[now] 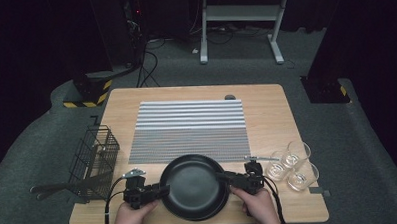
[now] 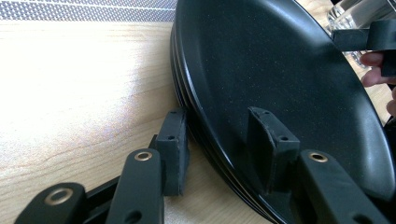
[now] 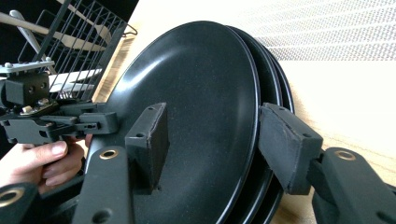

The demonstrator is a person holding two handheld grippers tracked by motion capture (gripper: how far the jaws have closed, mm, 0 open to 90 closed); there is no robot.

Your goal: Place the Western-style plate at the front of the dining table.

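Note:
A stack of black plates [image 1: 194, 187] lies at the table's near edge, in front of the striped placemat [image 1: 189, 127]. My left gripper [image 1: 164, 189] straddles the stack's left rim. In the left gripper view [image 2: 217, 116] one pad lies on the top plate [image 2: 280, 70] and the other sits against the bottom plate's edge. On the opposite rim my right gripper [image 1: 224, 176] does the same: in the right gripper view [image 3: 215, 112] one pad rests on the top plate [image 3: 196, 84] and the other under the stack. Both jaws are closed on the stack.
A black wire basket [image 1: 94, 158] holding utensils stands at the left edge. Three clear glasses [image 1: 293, 166] cluster at the right, with a piece of cutlery [image 1: 260, 158] beside them. The table's front edge is close behind both hands.

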